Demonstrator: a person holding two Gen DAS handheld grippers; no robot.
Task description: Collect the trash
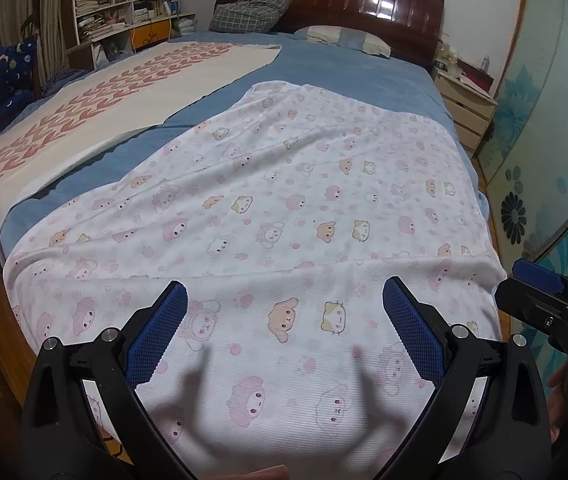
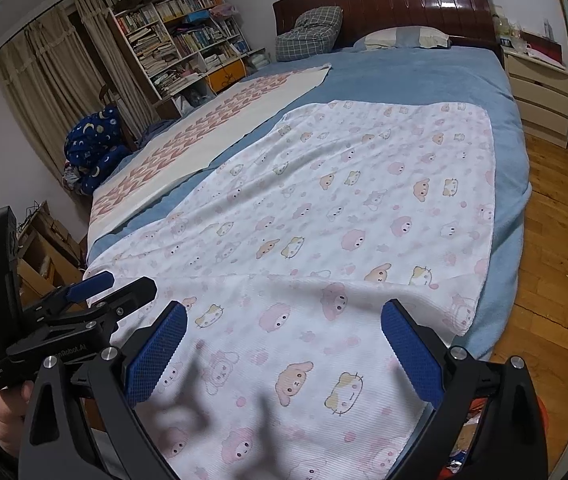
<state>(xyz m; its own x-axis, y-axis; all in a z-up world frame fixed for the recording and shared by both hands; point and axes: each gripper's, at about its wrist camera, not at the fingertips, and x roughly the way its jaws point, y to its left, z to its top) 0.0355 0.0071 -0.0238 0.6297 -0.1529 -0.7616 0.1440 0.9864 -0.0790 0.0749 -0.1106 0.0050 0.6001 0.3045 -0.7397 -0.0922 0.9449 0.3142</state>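
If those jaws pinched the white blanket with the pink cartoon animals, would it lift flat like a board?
Probably not. The white cartoon-print blanket shows soft wrinkles and drapes over the bed's end, so it would likely sag and bunch. It looks thin, so probably light.

The cartoon-print blanket (image 1: 284,200) is white ribbed cloth, matt. Beneath it the blue sheet (image 2: 403,76) looks soft and fuzzy. The headboard (image 1: 363,0) is dark, glossy varnished wood. Left tool (image 1: 284,328) and right tool (image 2: 284,340) are matt black plastic with rough blue textured pads (image 1: 156,336).

No trash visible, only cartoon-print blanket (image 1: 284,208) spread flat on bed (image 1: 347,76)
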